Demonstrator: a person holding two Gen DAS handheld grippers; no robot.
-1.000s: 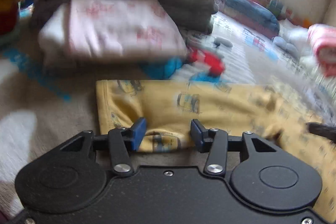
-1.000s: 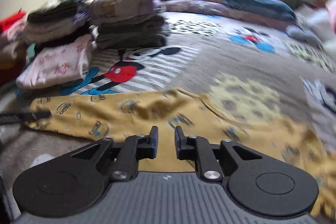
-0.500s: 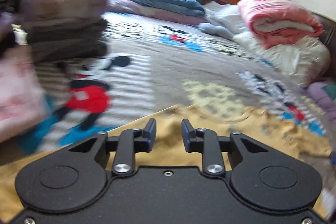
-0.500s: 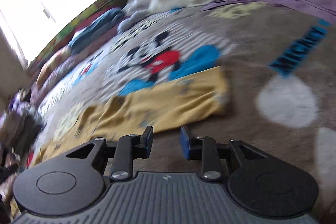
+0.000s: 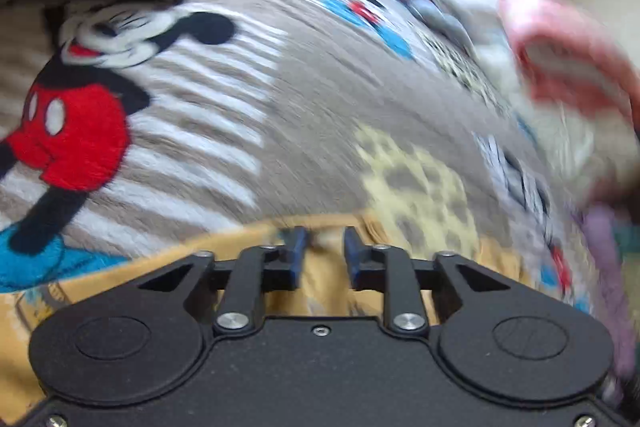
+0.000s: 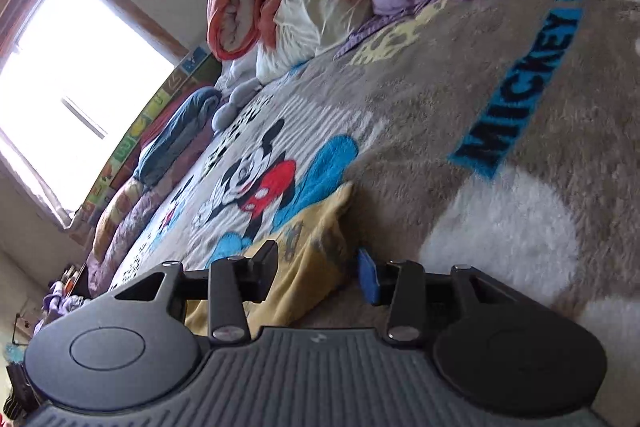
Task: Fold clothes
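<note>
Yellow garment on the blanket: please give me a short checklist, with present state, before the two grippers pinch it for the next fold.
1. Left gripper over yellow garment: ok.
2. Left fingers pressing cloth: cannot tell; they have just been closing, a gap remains.
3. Right gripper at the garment's end edge: ok.
4. Right fingers wide enough: ok, open, just been opening.
5. Garment flat: cannot tell, blurred.
6. Blanket beside the garment bare: ok.

item: yellow garment [image 6: 308,259] | look: mustard-yellow fabric, small printed motifs, perhaps vehicles (blurred) | state: laid out flat, edge slightly rumpled | place: on the cartoon-mouse blanket [image 6: 460,115] covering the bed, straight hem end toward the blanket's lettering
</note>
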